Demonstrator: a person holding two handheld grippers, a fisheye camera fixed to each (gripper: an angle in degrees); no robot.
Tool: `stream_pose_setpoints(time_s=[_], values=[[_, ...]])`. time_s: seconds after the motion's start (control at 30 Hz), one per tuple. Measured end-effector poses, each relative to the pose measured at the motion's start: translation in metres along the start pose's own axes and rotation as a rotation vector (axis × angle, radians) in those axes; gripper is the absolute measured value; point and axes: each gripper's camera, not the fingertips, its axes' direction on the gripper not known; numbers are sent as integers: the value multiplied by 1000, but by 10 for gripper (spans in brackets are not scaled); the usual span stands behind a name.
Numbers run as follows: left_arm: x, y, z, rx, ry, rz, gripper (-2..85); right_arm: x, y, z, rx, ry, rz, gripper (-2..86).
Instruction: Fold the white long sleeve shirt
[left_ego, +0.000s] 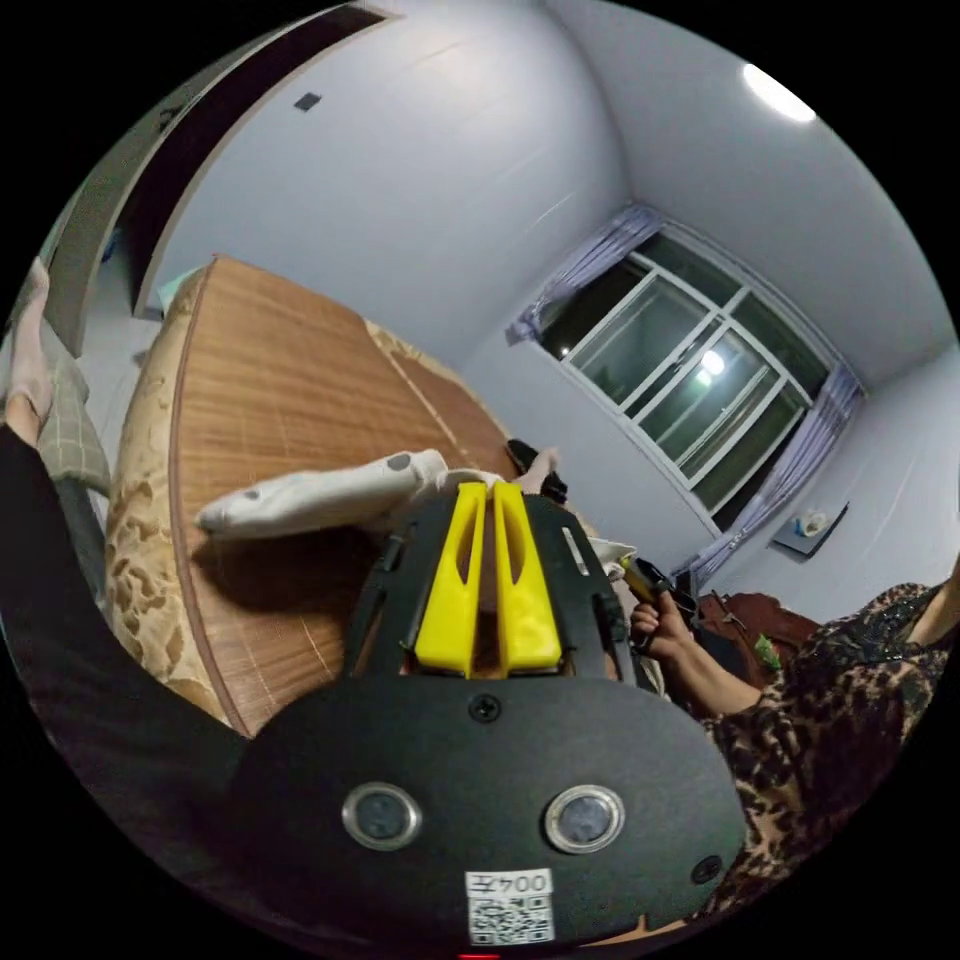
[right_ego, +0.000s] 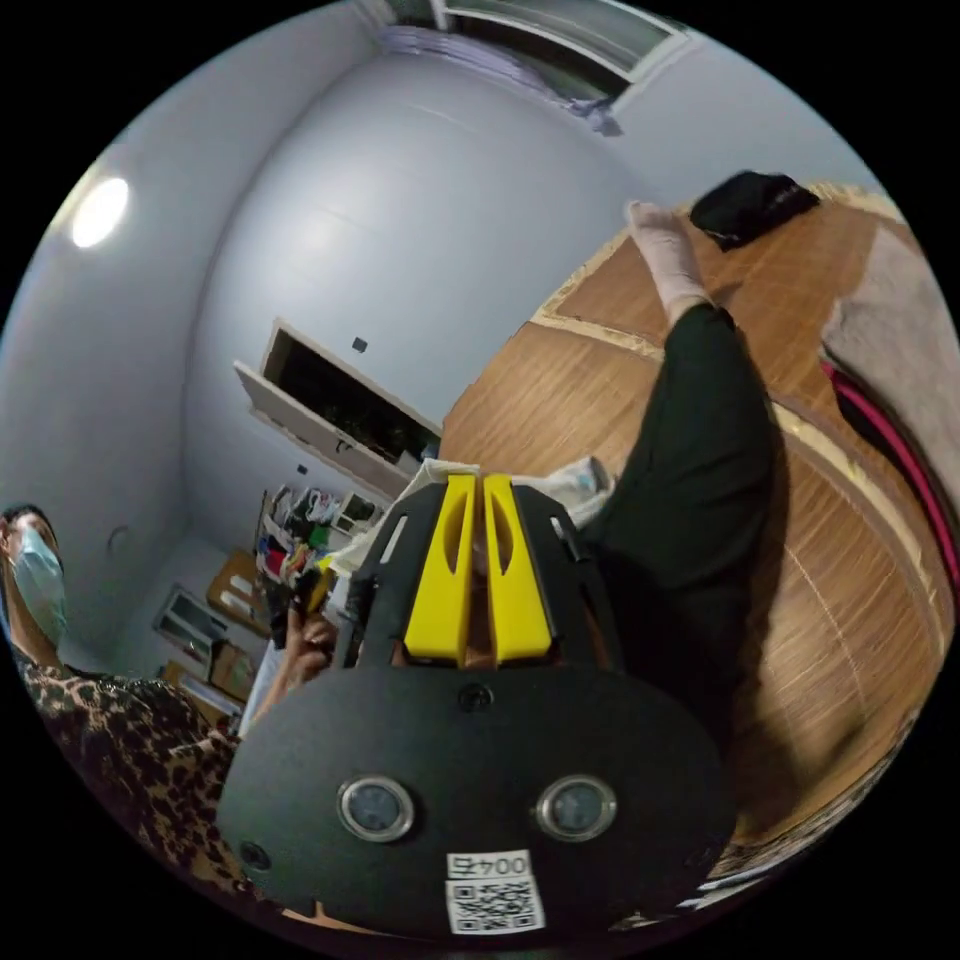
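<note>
1. In the left gripper view, the left gripper (left_ego: 488, 490) points over a bed covered by a woven bamboo mat (left_ego: 290, 400). Its 2 yellow jaws stand almost together, with a thin gap between them. A bit of pale cloth shows in this gap, so they seem to pinch the garment, but I cannot tell it for sure.
2. The white long sleeve shirt (left_ego: 320, 495) lies on the mat just beyond the jaw tips. One sleeve with grey spots stretches out toward the left of the picture and throws a shadow on the mat below it.
3. At the right side of this view, a person in a leopard-print top (left_ego: 830, 690) holds a dark tool with a yellow part in one hand (left_ego: 660, 625).
4. A window (left_ego: 690, 380) with pale curtains is behind, and a round ceiling light (left_ego: 778, 92) shines above.
5. In the right gripper view, the right gripper (right_ego: 478, 488) has its 2 yellow jaws close together too, with a narrow slit between them. White cloth (right_ego: 575, 480) shows just past the tips.
6. A leg in dark trousers (right_ego: 690, 480) with a pale sock (right_ego: 665, 250) lies across the mat beside the gripper.
7. A black bundle (right_ego: 750, 205) rests on the far part of the mat, near the foot.
</note>
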Motion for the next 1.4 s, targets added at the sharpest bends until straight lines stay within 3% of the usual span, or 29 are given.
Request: stream_pose_setpoints(time_s=[0.23, 0.33, 0.57, 0.7, 0.83, 0.97, 1.07, 1.13, 1.23, 1.3, 1.4], values=[[54, -36, -165, 143, 78, 128, 17, -119, -42, -29, 0, -80, -362, -4], [96, -42, -240, 312, 116, 262, 16, -171, -54, -51, 38, -170, -485, -5], [208, -47, -402, 647, 382, 666, 14, -276, -78, -141, 235, -711, -749, -8], [250, -45, -446, 710, 258, 863, 12, -319, -85, -162, 262, -791, -905, -9], [215, -80, -430, 600, 242, 682, 13, -324, -98, -124, 193, -729, -851, -9], [88, -140, -356, 360, 368, 127, 14, -298, -137, -15, -36, -416, -616, -8], [7, -179, -306, 331, 261, -140, 13, -271, -187, 65, -170, -340, -403, -7], [-1, -227, -292, 316, 181, -119, 13, -286, -223, 93, -170, -280, -416, -7], [56, -336, -291, 319, 50, 99, 14, -369, -280, 102, -34, -145, -603, -7], [126, -412, -306, 363, -27, 297, 15, -448, -316, 74, 175, -123, -775, -7], [195, -452, -329, 457, -36, 479, 15, -512, -334, 31, 359, -116, -927, -6]])
